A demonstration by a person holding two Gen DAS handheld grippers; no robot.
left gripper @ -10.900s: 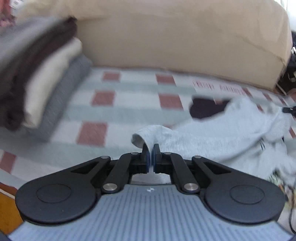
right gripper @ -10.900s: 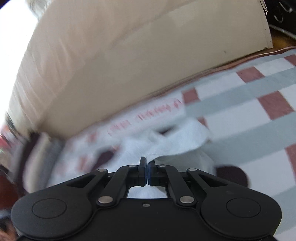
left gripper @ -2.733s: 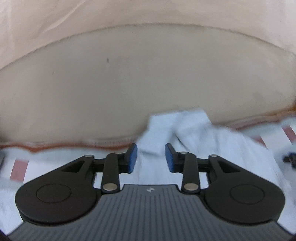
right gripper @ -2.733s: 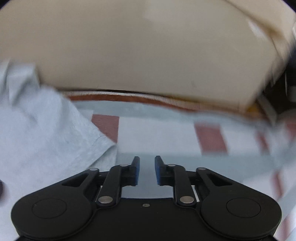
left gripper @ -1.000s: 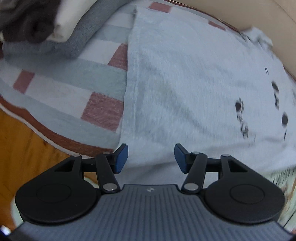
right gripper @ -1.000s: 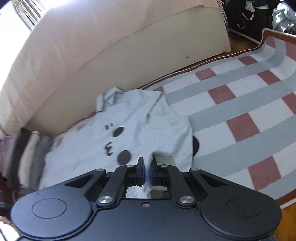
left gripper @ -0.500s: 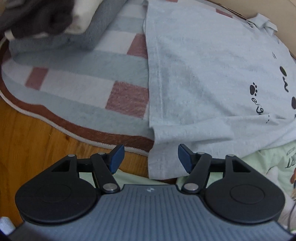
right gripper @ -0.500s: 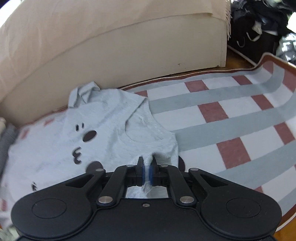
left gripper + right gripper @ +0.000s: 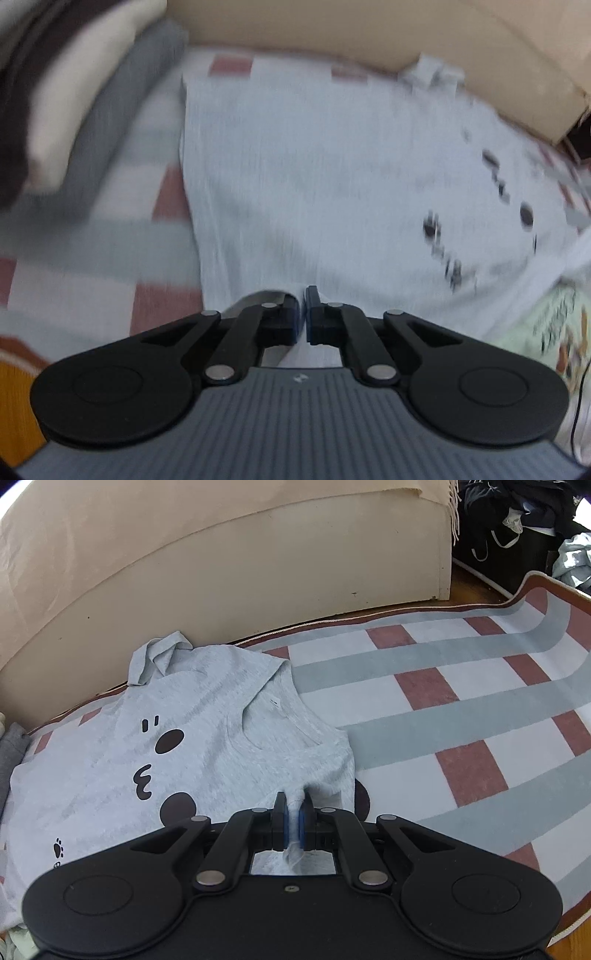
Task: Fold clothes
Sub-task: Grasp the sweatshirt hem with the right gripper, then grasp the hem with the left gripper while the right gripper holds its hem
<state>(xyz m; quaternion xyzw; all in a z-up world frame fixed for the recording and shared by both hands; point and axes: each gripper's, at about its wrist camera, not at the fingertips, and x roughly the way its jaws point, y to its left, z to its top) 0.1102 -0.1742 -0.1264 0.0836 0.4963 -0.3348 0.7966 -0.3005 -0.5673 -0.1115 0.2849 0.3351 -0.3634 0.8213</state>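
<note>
— Where's the shirt (image 9: 207, 746)?

— Spread flat on the checked rug (image 9: 461, 716), collar end toward the sofa (image 9: 221, 572), a stack of folded clothes (image 9: 74, 110) beside it.

— And the grippers?

— The right gripper (image 9: 293, 827) has its jaws clamped on a pinch of the shirt's edge. The left gripper (image 9: 303, 317) has just been closing; its jaws now nearly meet on the hem.

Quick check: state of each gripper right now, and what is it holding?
Left gripper: just closed on the near edge of the grey T-shirt.
Right gripper: shut on a pinch of the same shirt.
</note>
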